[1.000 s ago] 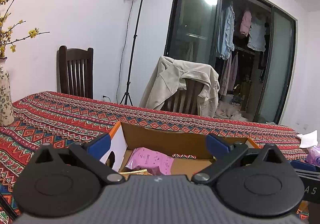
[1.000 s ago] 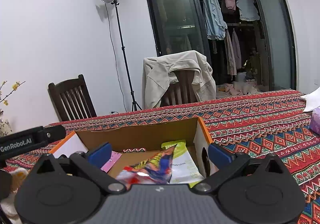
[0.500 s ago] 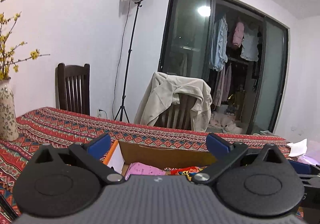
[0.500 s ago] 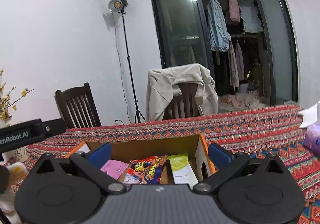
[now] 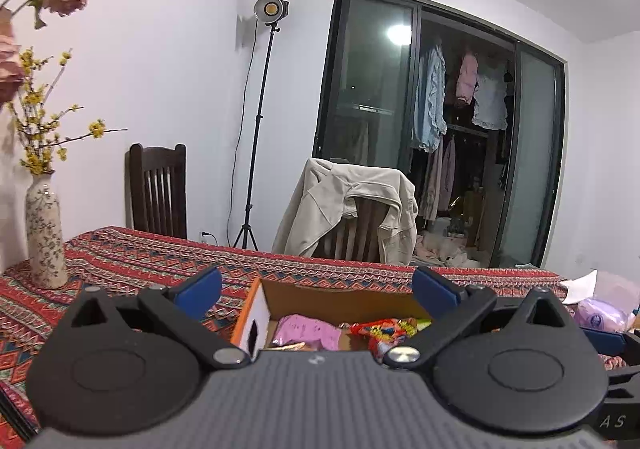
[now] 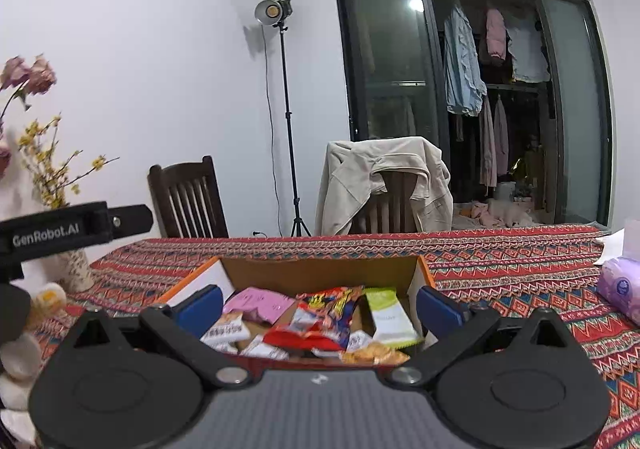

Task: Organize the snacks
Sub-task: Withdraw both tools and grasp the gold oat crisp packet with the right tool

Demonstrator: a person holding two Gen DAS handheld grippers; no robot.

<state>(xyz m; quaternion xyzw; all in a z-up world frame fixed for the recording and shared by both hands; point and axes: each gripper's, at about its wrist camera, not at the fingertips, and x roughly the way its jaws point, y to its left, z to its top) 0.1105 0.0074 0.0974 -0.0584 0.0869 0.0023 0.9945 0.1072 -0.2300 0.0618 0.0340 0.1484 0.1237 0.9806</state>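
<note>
An open cardboard box [image 6: 320, 271] with orange edges sits on the patterned tablecloth and holds several snack packets. In the right wrist view a red packet [image 6: 320, 319] lies in the middle, a pink one [image 6: 260, 301] at its left and a green-and-white one [image 6: 388, 315] at its right. My right gripper [image 6: 318, 305] is open and empty, hovering above the box's near side. The left wrist view shows the same box [image 5: 340, 295] with the pink packet [image 5: 306, 331] and red packet [image 5: 386, 329]. My left gripper [image 5: 316, 289] is open and empty, raised before the box.
A flower vase [image 5: 44, 233] stands at the table's left. A purple tissue pack [image 6: 622, 289] and white paper [image 5: 580, 285] lie at the right. Two chairs stand behind the table, one draped with a beige jacket [image 6: 384, 177]. A light stand [image 6: 286, 121] is by the wall.
Both grippers have pulled back and up from the box, so more room shows. The red packet that was near my right gripper's jaws now lies in the box.
</note>
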